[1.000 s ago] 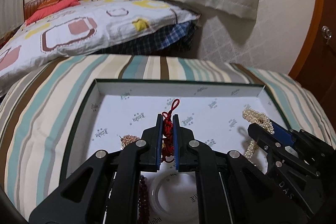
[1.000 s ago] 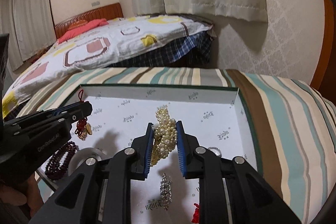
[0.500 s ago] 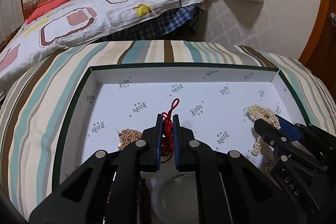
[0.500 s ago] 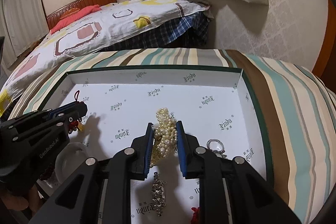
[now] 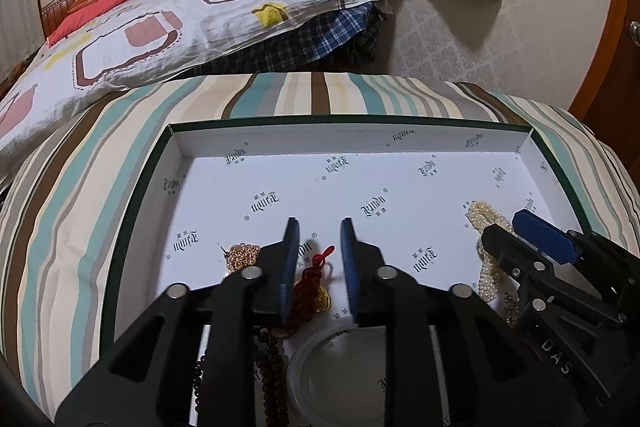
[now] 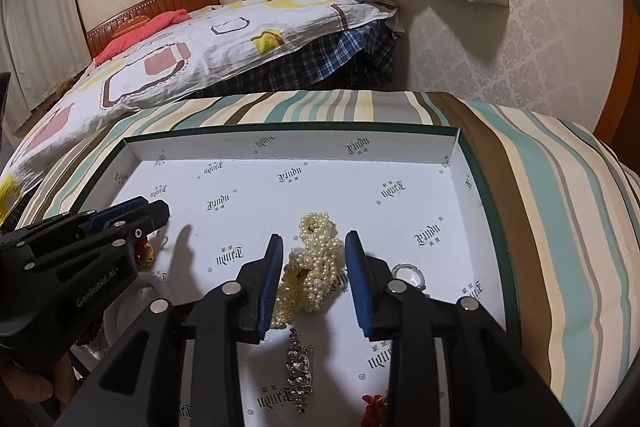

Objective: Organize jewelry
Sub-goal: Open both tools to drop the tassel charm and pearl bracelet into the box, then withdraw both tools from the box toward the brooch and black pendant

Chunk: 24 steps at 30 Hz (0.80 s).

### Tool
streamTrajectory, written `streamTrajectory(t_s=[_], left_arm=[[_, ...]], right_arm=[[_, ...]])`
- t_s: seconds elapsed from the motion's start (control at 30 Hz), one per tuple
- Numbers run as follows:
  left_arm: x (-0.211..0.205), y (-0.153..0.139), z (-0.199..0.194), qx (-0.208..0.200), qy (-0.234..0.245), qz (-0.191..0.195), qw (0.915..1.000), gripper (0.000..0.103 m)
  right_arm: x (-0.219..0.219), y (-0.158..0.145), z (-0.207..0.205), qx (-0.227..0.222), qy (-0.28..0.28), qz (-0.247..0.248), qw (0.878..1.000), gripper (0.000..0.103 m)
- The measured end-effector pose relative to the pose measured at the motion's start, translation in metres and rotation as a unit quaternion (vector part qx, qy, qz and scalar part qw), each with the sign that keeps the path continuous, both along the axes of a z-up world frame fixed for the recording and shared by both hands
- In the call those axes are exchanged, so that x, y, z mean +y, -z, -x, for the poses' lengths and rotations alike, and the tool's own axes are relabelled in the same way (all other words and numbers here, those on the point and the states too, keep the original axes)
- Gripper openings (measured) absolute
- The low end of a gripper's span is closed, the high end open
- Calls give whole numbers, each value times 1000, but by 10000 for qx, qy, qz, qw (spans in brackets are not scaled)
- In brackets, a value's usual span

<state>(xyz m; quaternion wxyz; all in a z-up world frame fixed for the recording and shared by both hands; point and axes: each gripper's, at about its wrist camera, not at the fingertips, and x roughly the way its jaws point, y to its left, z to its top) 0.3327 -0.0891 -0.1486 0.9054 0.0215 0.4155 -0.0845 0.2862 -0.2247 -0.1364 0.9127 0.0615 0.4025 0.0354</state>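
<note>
A shallow white-lined box with a dark green rim (image 5: 352, 121) (image 6: 292, 131) lies on a striped cushion. My left gripper (image 5: 319, 231) is open over a red knotted cord charm with a gold piece (image 5: 314, 281), which lies on the box floor between the jaws. My right gripper (image 6: 314, 241) is open around a heap of pearl strands (image 6: 316, 263) lying on the box floor; the pearls also show in the left wrist view (image 5: 486, 239). Each gripper appears in the other's view.
In the box lie a gold chain cluster (image 5: 240, 255), dark bead strands (image 5: 272, 367), a clear round lid (image 5: 340, 371), a silver ring (image 6: 408, 273), a rhinestone piece (image 6: 298, 371) and a red item (image 6: 374, 407). A bed (image 5: 160, 19) stands behind, a wall on the right.
Both grippers have opened. The red charm and the pearl strands, held a second ago, now lie on the box floor. Both grippers have lowered toward the box.
</note>
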Motion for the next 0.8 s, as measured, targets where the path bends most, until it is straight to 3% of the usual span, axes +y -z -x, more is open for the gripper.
streamTrajectory(t_s=[0.23, 0.4, 0.8], left_arm=[[-1, -1, 1, -25, 4, -8, 10000, 30], [0, -4, 4, -81, -23, 36, 10000, 44], [7, -17, 12, -241, -104, 232, 9994, 66]], right_arm=[[0, -1, 0, -26, -10, 10, 10000, 34], [-1, -3, 2, -77, -3, 17, 10000, 35], [1, -9, 7, -244, 8, 83, 9997, 50]])
